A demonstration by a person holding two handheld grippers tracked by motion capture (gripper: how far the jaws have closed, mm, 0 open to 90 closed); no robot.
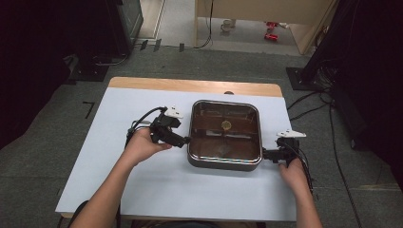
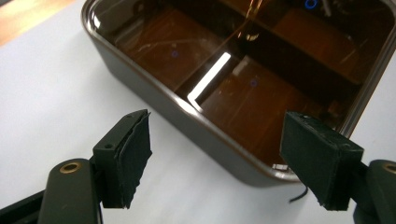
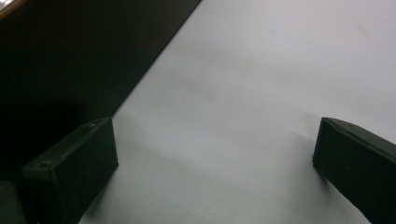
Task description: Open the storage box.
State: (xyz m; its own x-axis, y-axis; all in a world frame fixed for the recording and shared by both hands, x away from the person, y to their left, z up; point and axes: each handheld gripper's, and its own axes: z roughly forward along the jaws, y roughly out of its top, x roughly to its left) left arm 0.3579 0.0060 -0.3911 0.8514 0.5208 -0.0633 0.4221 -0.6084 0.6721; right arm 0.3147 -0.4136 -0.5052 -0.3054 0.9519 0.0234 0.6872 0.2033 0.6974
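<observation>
The square pan with its glass lid (image 1: 225, 135) sits mid-table between both hands. The left gripper (image 1: 186, 140) hovers at its left rim, jaws apart and holding nothing; the right gripper (image 1: 264, 154) waits by the near-right corner, also spread and empty.

I see the pan (image 1: 225, 134), square and dark with a shiny rim, sitting between my two tongs on the white surface (image 1: 119, 180). My left tongs (image 1: 184, 140) reach its left rim, tips right at the edge. My right tongs (image 1: 264, 154) sit low at its right near corner. A small round spot lies inside the pan. Beyond both tongs runs the surface's wooden edge.
</observation>
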